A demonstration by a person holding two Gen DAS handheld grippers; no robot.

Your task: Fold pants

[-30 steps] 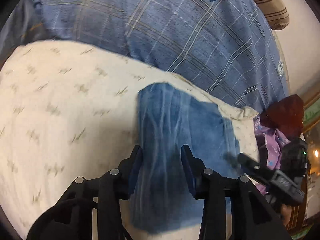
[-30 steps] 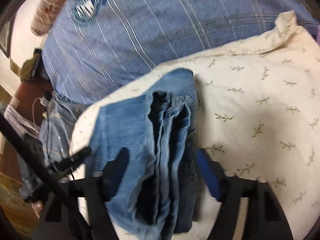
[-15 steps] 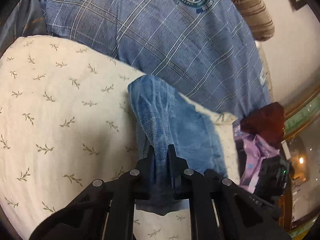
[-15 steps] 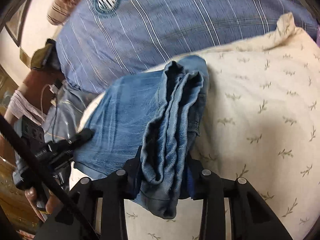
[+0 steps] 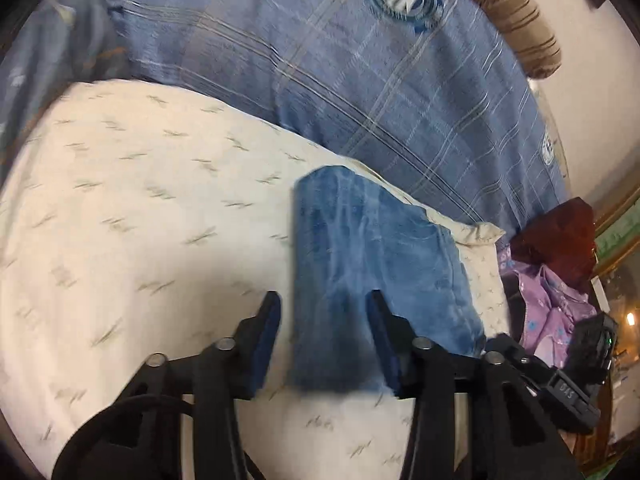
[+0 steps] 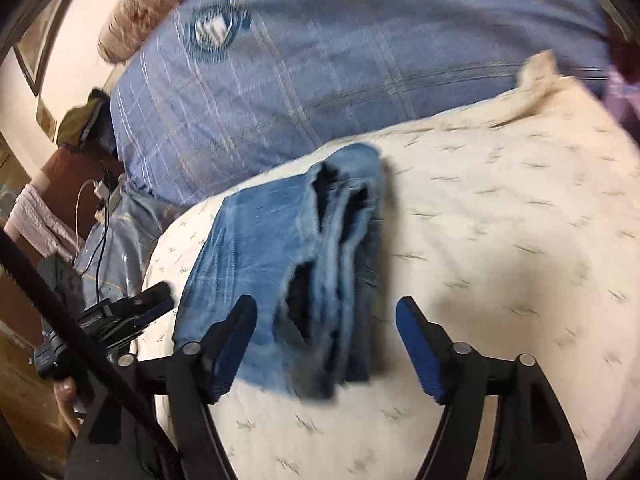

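On the bed: the pants (image 5: 372, 276) lie as a folded blue denim bundle on a cream pillow (image 5: 140, 220) printed with small sprigs, which rests against a blue plaid bedcover (image 5: 320, 80).
Pants, shape: a compact oblong in the left wrist view; the right wrist view shows the stacked layers gaping along one side (the edges look loose, not flush).
Left gripper (image 5: 324, 312): jaws opening, fingers (image 5: 266, 332) astride the near end of the bundle with a gap on each side, holding nothing.
Right gripper (image 6: 324, 320): jaws opening and standing wide; the left finger sits over the denim, the right one over bare pillow, and neither presses on the cloth.
Beside the pillow: a purple garment (image 5: 552, 304) and a dark red item (image 5: 560, 236) lie well off to the side, untouched.
Done so far: the folding looks finished, and the bundle is set down and released.
Left to do: perhaps squaring the gaping layers, otherwise only drawing both grippers clear (my judgement from how the cloth lies).
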